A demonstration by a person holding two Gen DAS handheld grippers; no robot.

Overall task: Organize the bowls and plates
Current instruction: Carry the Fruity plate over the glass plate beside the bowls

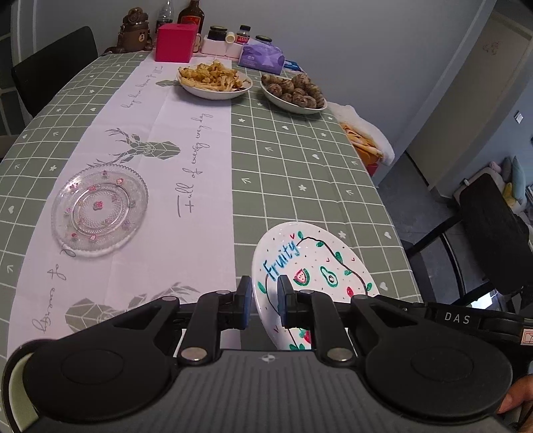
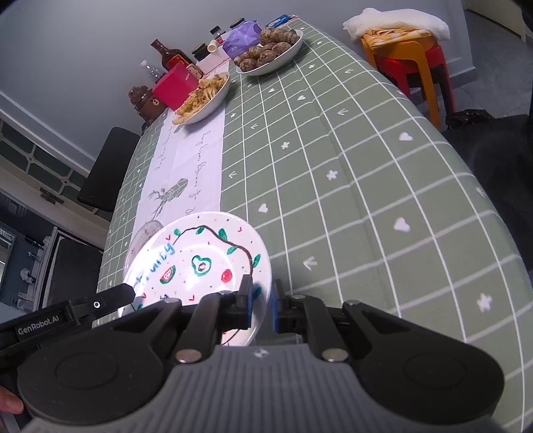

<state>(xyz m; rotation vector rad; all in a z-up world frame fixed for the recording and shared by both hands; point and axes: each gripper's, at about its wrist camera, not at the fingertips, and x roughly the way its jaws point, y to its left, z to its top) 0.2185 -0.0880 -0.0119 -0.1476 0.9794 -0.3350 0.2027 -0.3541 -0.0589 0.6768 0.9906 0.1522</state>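
Two grippers pinch one painted plate (image 1: pixel 309 263) from opposite sides, holding it above the table (image 1: pixel 299 173). The left gripper (image 1: pixel 264 299) has its two blue-padded fingers pressed on the plate's left rim, one pad above and one below; the plate stretches away to its right and ahead. The right gripper (image 2: pixel 261 306) clamps the right rim in the same way, with the plate (image 2: pixel 200 259) spreading to its left. In the right view the left gripper (image 2: pixel 110 296) enters from the lower left, one dark finger reaching the plate's far edge. The plate shows the word "Fruity", one watermelon slice, one avocado and red fruit. One glass plate (image 1: pixel 100 210) with small pink flowers lies flat on the white runner (image 1: pixel 160 140), ahead and to the left of the left gripper, well apart from the held plate; from the right gripper it is mostly hidden behind the painted plate. Far ahead of both grippers stand two food dishes: one with fries (image 1: pixel 215 81), one with round brown tubers (image 1: pixel 293 93). Beyond them are one red box (image 1: pixel 175 43), two bottles, several small jars, a purple packet and one bear figure (image 1: pixel 133 31). One stack of stools (image 2: pixel 409 63) stands right of the table.
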